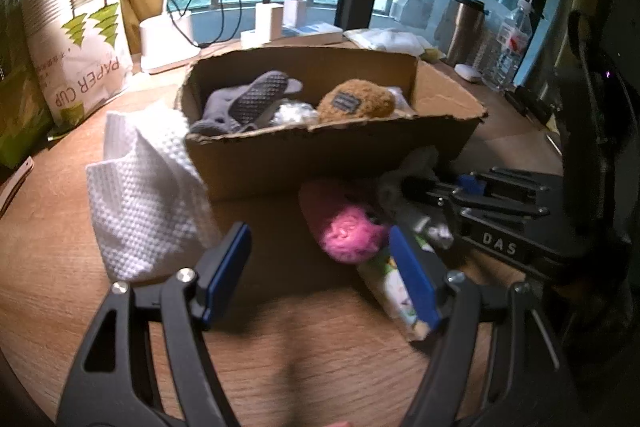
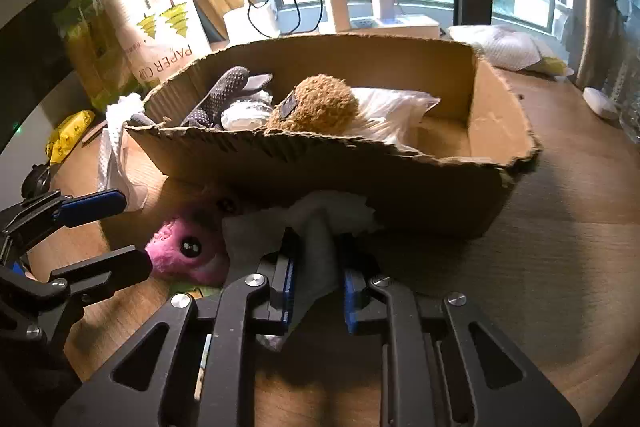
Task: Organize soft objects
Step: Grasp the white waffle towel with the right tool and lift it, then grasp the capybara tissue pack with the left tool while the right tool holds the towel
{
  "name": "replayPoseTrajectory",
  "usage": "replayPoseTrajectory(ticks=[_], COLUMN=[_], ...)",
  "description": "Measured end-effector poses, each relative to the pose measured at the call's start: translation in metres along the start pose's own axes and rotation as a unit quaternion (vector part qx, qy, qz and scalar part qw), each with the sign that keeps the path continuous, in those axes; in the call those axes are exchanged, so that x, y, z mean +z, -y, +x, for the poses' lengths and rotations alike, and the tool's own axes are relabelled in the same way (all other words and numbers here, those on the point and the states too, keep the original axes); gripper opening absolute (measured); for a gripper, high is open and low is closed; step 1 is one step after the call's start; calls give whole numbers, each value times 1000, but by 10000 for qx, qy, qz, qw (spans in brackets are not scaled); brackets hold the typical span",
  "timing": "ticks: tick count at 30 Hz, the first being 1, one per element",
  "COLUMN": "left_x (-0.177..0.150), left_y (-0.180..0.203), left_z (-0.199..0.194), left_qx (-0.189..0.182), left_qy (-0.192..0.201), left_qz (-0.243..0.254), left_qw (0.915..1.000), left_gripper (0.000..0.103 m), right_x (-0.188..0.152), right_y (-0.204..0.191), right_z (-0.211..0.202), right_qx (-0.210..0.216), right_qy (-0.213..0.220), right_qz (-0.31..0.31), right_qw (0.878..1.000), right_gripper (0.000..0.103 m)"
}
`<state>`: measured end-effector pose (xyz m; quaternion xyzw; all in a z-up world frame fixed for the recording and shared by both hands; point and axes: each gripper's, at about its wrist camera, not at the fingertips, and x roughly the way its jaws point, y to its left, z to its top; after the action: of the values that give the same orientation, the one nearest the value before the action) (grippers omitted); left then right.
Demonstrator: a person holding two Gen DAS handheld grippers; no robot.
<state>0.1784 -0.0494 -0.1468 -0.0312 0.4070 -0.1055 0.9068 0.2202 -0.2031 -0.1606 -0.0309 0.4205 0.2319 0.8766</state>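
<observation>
A cardboard box (image 1: 320, 155) (image 2: 320, 163) stands on the wooden table. It holds grey dotted slippers (image 1: 252, 99) (image 2: 224, 95), a brown plush (image 1: 356, 101) (image 2: 316, 105) and a white bag (image 2: 392, 111). A pink plush (image 1: 348, 231) (image 2: 184, 251) lies in front of the box. My right gripper (image 2: 318, 291) is shut on a grey-white cloth (image 2: 316, 227) beside the pink plush; it shows in the left wrist view (image 1: 432, 187). My left gripper (image 1: 320, 267) is open and empty just before the pink plush; it shows in the right wrist view (image 2: 120, 231).
A white waffle cloth (image 1: 144, 195) leans on the box's left side. A paper cup pack (image 1: 76, 39), charger with cable (image 1: 266, 15), steel tumbler (image 1: 464, 27) and water bottle (image 1: 508, 43) stand behind. A printed packet (image 1: 396, 291) lies under the pink plush.
</observation>
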Motion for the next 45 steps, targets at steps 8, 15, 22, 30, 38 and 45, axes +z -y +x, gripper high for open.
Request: replayPoseTrajectory(ticks=[8,15,22,30,38,45], left_x=[-3,-8,-12,-14,-18,-23], left_y=[33,64,91,93,81,75], left_z=[3,12,27,27,36,40], left_qx=[-79,-184,52,329,522,328], left_qy=[-100,-246,-432,-444,-653,-776], left_qz=[301,618,1077,1115,933,838], left_qw=[9995,9976,9932,9922,9921,9929], left_gripper=[73,73,73,73,73,72], right_x=[-10,-24,-35,-40,-41,-41], right_y=[20,39,58,64,62,58], right_z=[-31,-53,-63,-67,-68,-67], right_qx=[-107,-186,-201,-180,-148,-151], right_qy=[322,469,545,592,600,583], right_qz=[170,345,555,608,602,572], right_qw=[9993,9981,9968,9962,9963,9965], right_gripper=[19,19,19,19,19,19])
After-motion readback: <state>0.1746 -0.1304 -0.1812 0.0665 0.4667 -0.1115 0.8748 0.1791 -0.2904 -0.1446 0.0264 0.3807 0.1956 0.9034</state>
